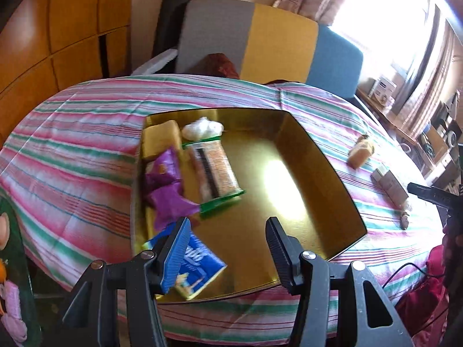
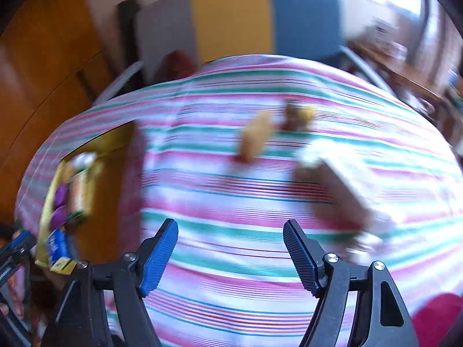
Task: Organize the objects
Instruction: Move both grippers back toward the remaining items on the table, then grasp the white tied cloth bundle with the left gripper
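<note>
Black/blue left hand-held gripper (image 1: 228, 228): jaws wide, holding nothing, over near edge of gold tray.
Right hand-held gripper (image 2: 231, 231): jaws wide, empty, above striped cloth; its view is motion-blurred.
Blue packet (image 1: 196, 269): flat in tray's near left corner, partly behind the left finger (image 1: 173, 254); touching or not, cannot tell.
Gold tray (image 1: 318, 173): shallow, shiny, on the bench; right half bare with a glare patch.
Purple wrapper (image 1: 167, 190): crumpled, along tray's left side.
Green-edged clear packet (image 1: 214, 173): lies lengthwise mid-left in tray, just beside the purple wrapper.
Yellow block (image 1: 160, 140): tray's far left corner.
White wad (image 1: 202, 127): by tray's far wall, next to the yellow block.
Bench (image 1: 72, 144): covered in pink, green and white striped cloth.
Tan item (image 1: 360, 151): on the cloth, right of tray, apart from it.
Small box (image 1: 389, 183): on the cloth, nearer than the tan item, well right of tray.
Chair (image 1: 260, 40): grey, yellow, blue back behind the bench.
</note>
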{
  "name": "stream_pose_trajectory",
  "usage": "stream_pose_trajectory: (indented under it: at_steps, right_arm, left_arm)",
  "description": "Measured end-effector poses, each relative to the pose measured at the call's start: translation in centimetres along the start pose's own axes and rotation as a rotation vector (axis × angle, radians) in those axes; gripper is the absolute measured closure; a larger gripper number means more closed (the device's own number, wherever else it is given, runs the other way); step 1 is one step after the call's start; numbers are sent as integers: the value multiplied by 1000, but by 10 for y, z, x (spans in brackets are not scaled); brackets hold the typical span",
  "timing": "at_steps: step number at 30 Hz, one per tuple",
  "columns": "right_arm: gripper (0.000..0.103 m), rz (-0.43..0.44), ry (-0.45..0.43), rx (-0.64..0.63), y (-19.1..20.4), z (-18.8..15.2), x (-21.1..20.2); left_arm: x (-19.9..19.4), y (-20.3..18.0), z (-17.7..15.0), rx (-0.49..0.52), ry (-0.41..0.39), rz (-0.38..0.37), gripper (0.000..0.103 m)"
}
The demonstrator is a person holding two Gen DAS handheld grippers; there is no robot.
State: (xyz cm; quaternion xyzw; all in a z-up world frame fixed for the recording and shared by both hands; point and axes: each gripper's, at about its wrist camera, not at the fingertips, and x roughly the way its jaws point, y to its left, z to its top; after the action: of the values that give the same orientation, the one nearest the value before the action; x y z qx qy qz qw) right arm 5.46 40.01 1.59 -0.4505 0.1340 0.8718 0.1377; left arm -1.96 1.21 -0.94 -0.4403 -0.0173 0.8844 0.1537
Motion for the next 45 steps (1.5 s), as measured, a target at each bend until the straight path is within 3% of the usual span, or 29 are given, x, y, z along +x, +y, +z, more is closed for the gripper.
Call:
stream_pose_trajectory:
  at_steps: [7, 11, 13, 23, 33, 45]
  right_arm:
    - [24, -115, -30, 222, -100, -17, -21]
    - [24, -110, -41, 346, -138, -32, -19]
    - [24, -48, -49, 424, -150, -36, -19]
    - [24, 74, -117, 513, -158, -45, -24]
    - [24, 147, -182, 622, -175, -54, -28]
    - [24, 206, -223, 685, -184, -61, -32]
  left_arm:
    - [9, -41, 8, 101, 17, -52, 48]
    - [14, -69, 12, 167, 24, -82, 48]
    - [15, -84, 13, 205, 26, -96, 48]
    - [36, -164, 14, 358, 65, -189, 48]
    - [67, -235, 0, 474, 160, -287, 49]
    - [93, -340, -7, 564, 255, -497, 50]
